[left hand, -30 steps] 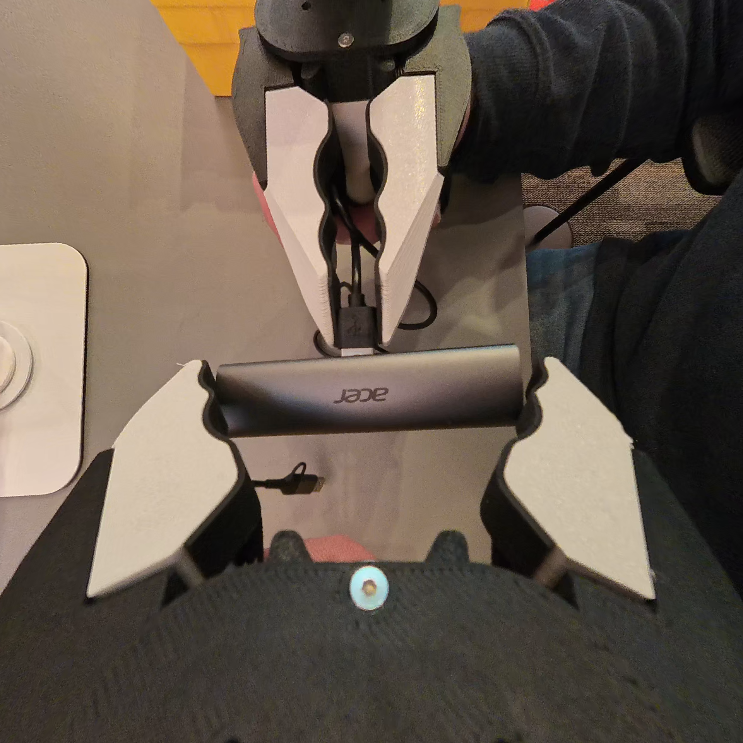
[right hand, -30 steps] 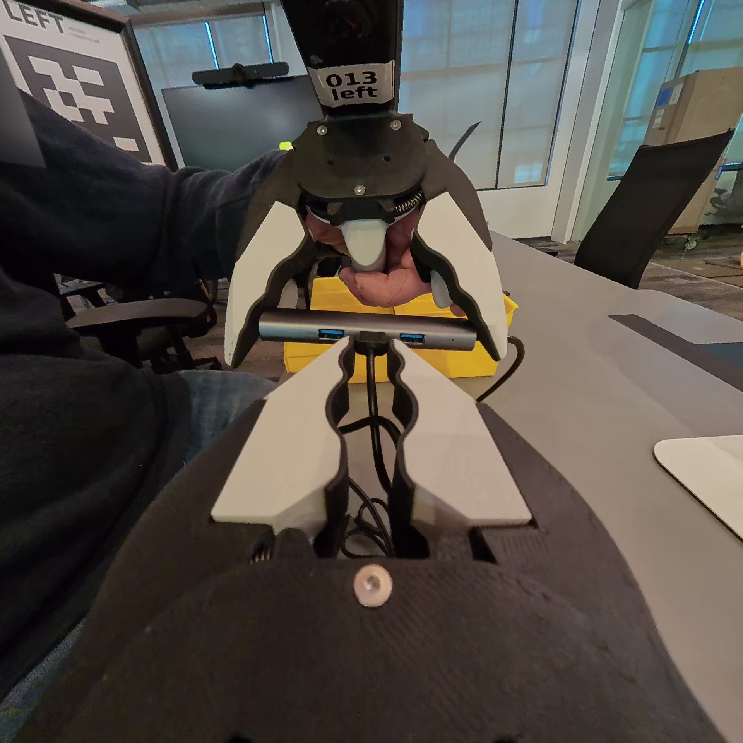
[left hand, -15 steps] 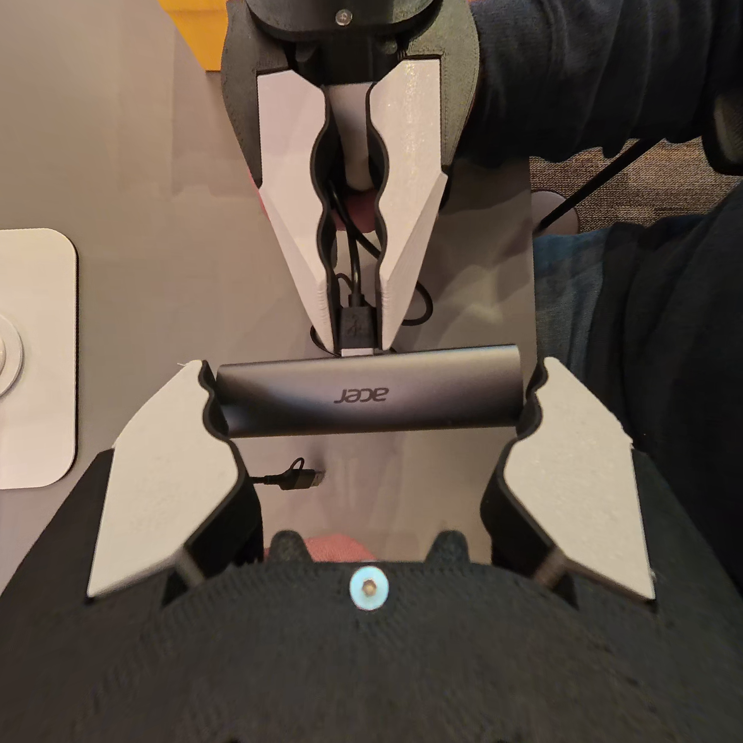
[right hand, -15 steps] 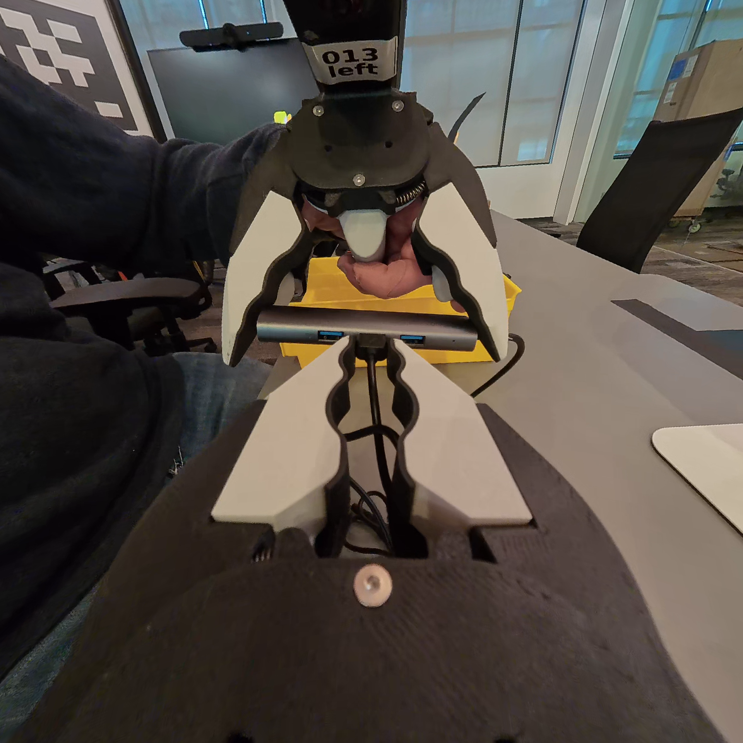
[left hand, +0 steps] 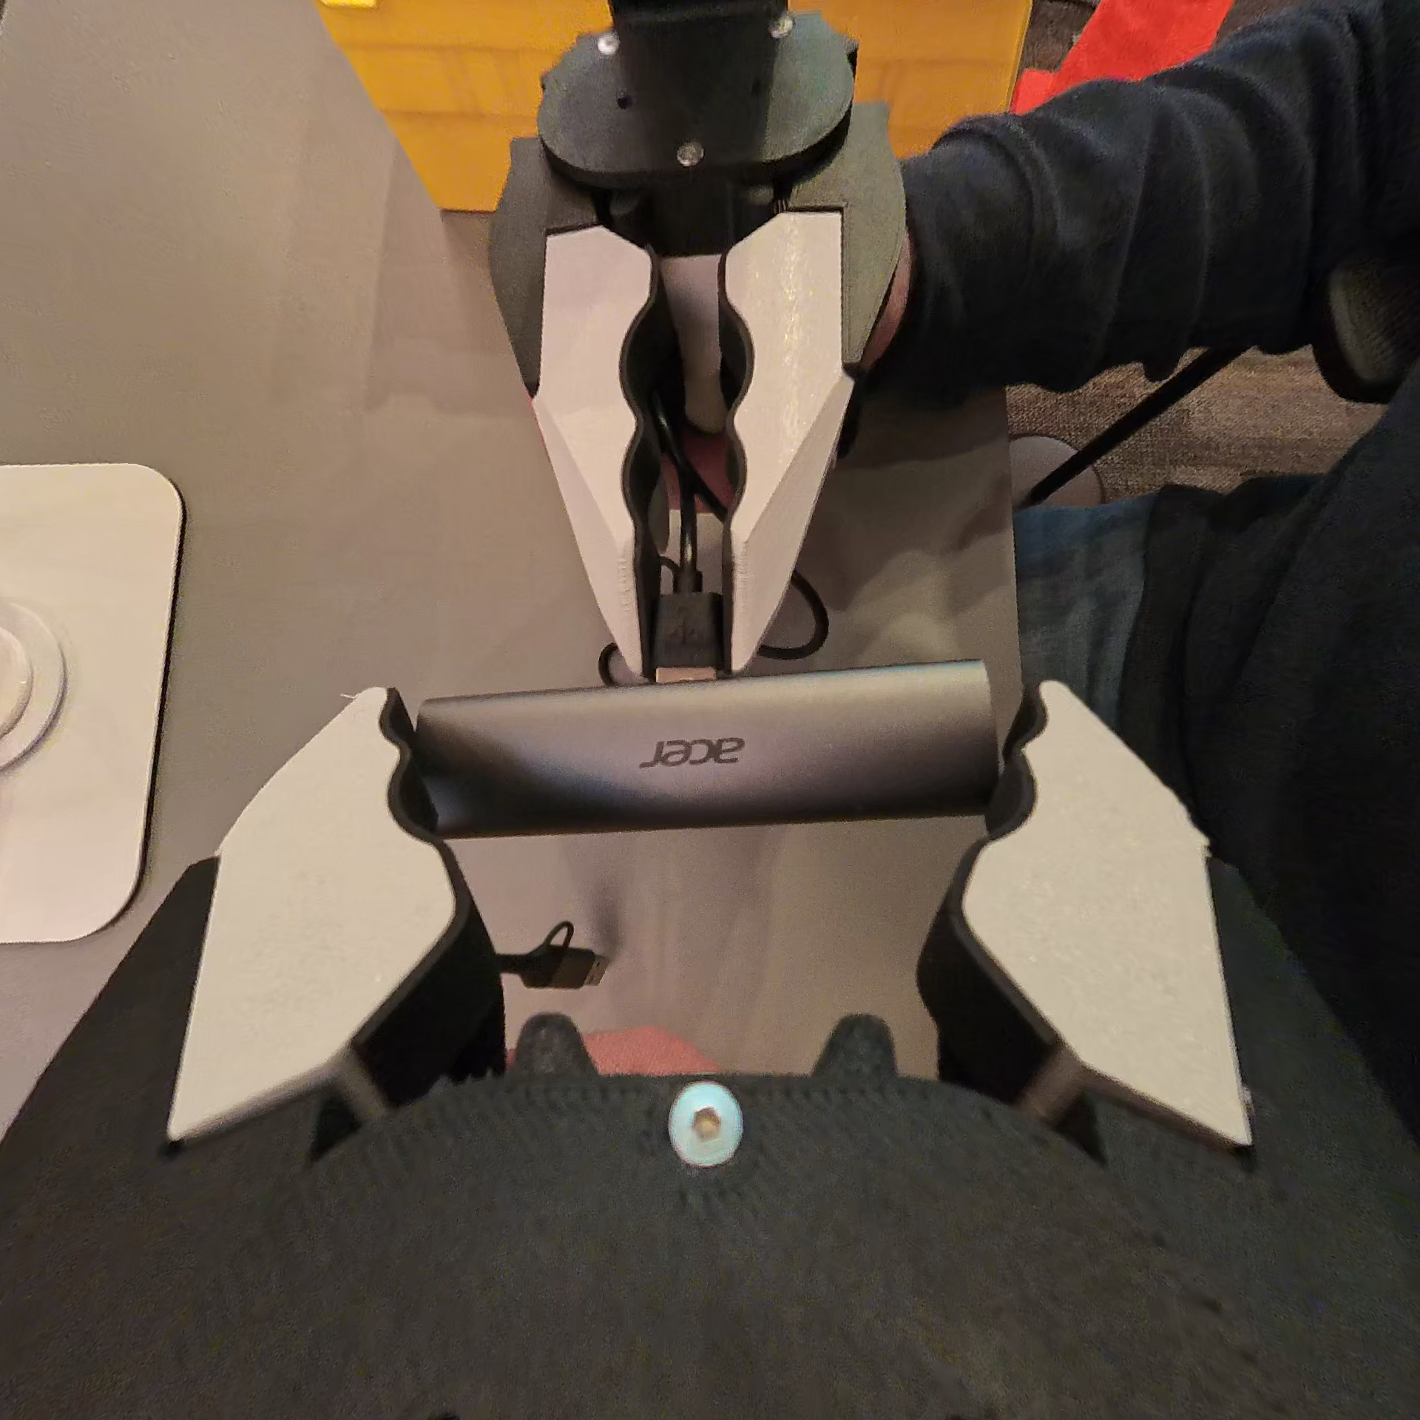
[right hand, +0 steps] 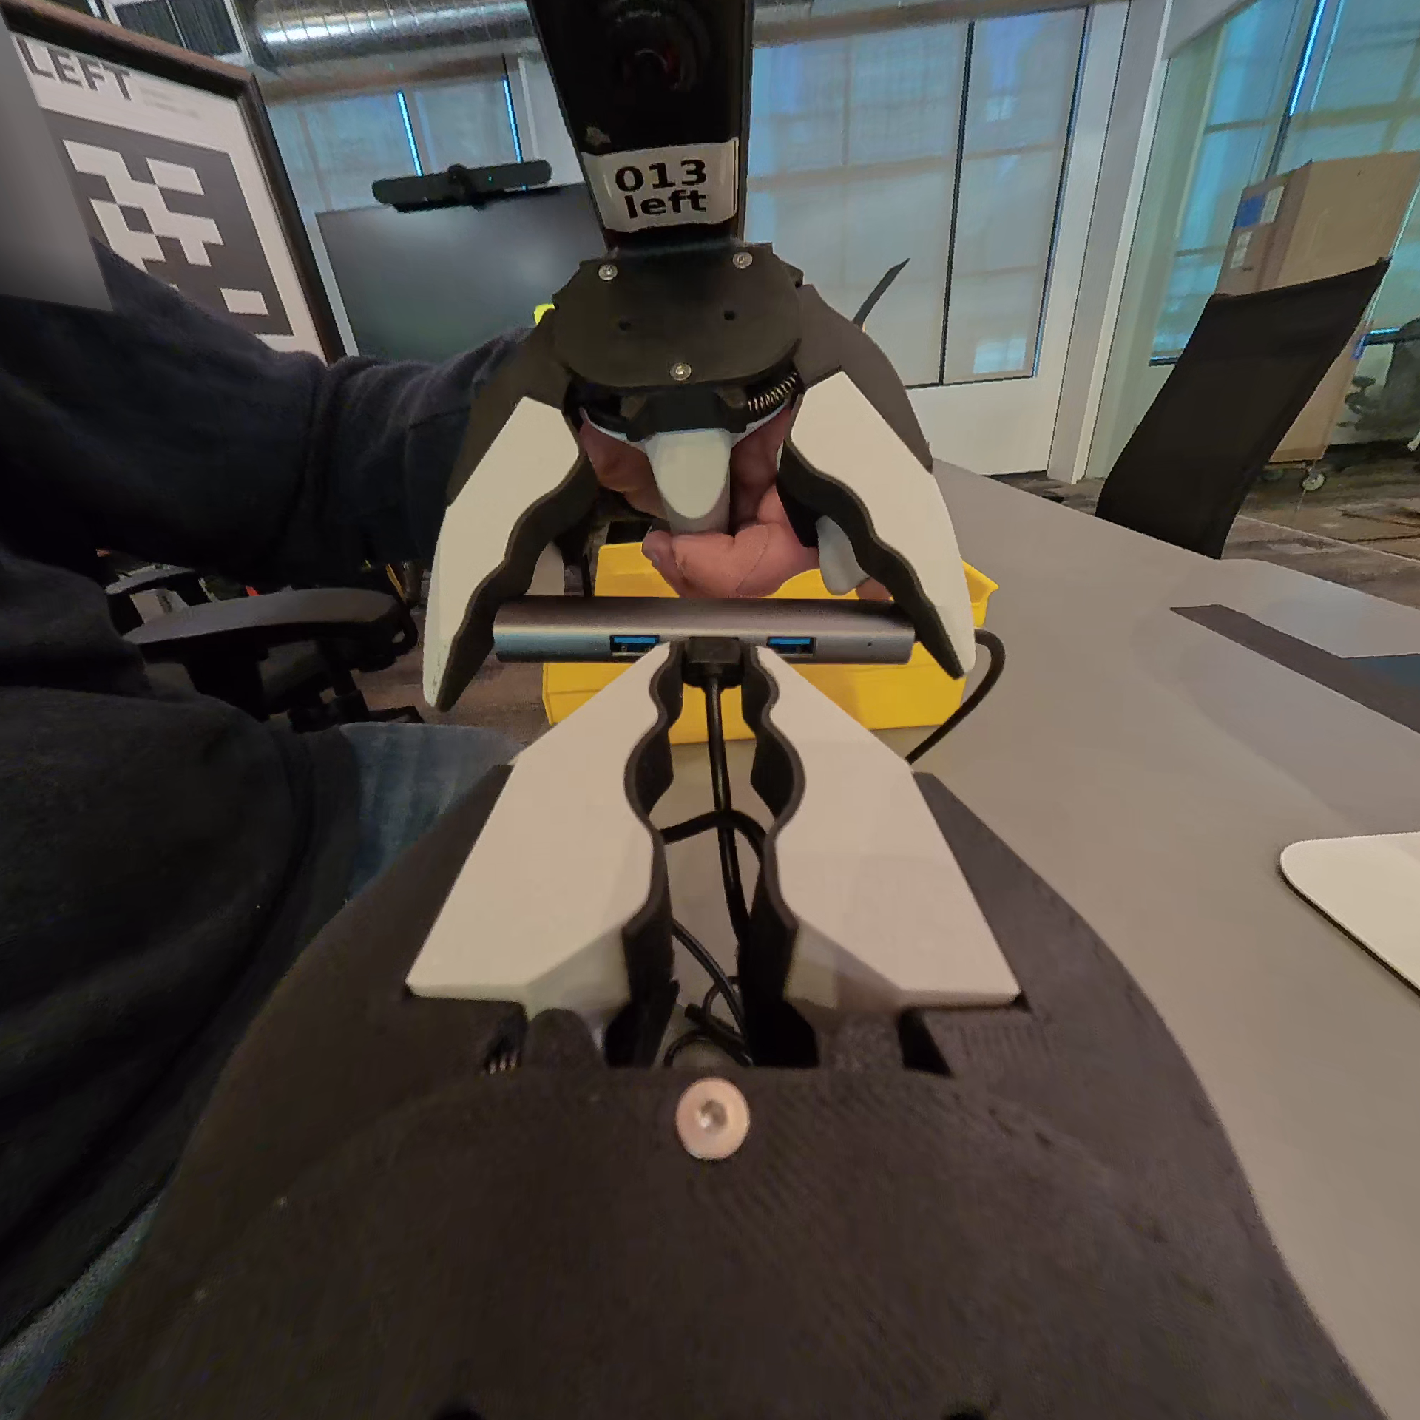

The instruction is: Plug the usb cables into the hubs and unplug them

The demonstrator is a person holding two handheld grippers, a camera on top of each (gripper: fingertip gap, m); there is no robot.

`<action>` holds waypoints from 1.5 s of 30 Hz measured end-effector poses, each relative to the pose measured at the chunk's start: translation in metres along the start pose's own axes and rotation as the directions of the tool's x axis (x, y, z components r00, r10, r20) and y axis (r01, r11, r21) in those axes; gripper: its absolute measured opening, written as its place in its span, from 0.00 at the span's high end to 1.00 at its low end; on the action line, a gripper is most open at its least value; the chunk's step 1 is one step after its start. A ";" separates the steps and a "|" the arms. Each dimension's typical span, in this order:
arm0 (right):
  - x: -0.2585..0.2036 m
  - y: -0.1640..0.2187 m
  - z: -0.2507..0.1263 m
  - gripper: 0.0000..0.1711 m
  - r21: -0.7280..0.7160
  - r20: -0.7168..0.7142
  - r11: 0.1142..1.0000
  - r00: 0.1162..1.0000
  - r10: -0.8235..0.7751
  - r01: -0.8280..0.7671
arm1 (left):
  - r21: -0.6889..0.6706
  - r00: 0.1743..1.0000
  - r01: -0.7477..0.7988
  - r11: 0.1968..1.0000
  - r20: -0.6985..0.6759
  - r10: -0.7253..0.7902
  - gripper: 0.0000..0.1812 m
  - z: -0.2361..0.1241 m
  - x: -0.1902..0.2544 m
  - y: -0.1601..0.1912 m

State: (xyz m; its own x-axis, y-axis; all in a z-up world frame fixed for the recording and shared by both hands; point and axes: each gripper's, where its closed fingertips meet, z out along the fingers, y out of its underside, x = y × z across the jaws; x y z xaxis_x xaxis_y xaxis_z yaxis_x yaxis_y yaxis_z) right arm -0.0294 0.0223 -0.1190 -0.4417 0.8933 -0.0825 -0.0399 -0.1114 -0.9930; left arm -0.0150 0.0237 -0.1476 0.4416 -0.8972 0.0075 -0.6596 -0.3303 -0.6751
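A dark grey USB hub (left hand: pixel 707 761) is clamped end to end between the fingers of my left gripper (left hand: pixel 707 714), held above the grey table (left hand: pixel 269 384). My right gripper (left hand: pixel 686 653) faces it and is shut on a black USB plug (left hand: pixel 686 622). The plug sits in the hub's middle port, with a sliver of its metal tip showing. In the right wrist view my right gripper (right hand: pixel 711 657) pinches the plug (right hand: pixel 711 653) at the hub (right hand: pixel 561 634), between two blue ports. The plug's cable (right hand: pixel 718 753) runs back between the fingers. The left gripper (right hand: pixel 703 668) spans the hub.
A yellow bin (left hand: pixel 430 92) stands behind the hub (right hand: pixel 845 691). A white pad (left hand: pixel 77 691) lies at the left. A loose black connector (left hand: pixel 568 972) and a cable loop (left hand: pixel 807 622) lie on the table. The table edge and a person's dark sleeve (left hand: pixel 1152 230) are on the right. My left and right fingertips are right by each other.
Both grippers have shifted slightly together over the table and the right one has tilted a little. The plug stays at the hub's port and both grips are unchanged.
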 end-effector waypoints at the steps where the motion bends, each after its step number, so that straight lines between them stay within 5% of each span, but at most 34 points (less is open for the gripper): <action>1: 0.000 0.000 0.000 0.93 0.010 0.000 1.000 1.000 0.004 -0.004 | 0.011 1.000 0.004 1.000 -0.001 -0.004 0.23 -0.001 0.000 0.000; 24: -0.018 0.001 0.003 0.93 0.017 0.066 0.999 0.997 -0.041 0.040 | 0.090 0.998 -0.048 0.995 -0.029 0.051 0.24 -0.005 0.018 0.000; 31: 0.013 -0.012 -0.032 0.93 0.095 -0.125 0.995 0.992 -0.024 0.036 | 0.090 0.995 0.055 0.994 0.077 -0.062 0.24 -0.023 -0.008 0.018; 45: 0.013 -0.005 -0.024 0.93 -0.070 -0.166 0.997 0.985 -0.041 0.030 | 0.067 0.982 0.055 0.996 0.178 -0.067 0.24 -0.032 -0.008 0.038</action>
State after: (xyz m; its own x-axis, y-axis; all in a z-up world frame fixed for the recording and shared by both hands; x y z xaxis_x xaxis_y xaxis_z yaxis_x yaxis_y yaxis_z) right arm -0.0130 0.0448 -0.1169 -0.2847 0.9571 -0.0542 0.0100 -0.0536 -0.9985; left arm -0.0632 0.0091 -0.1497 0.5857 -0.8066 -0.0791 -0.5918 -0.3590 -0.7217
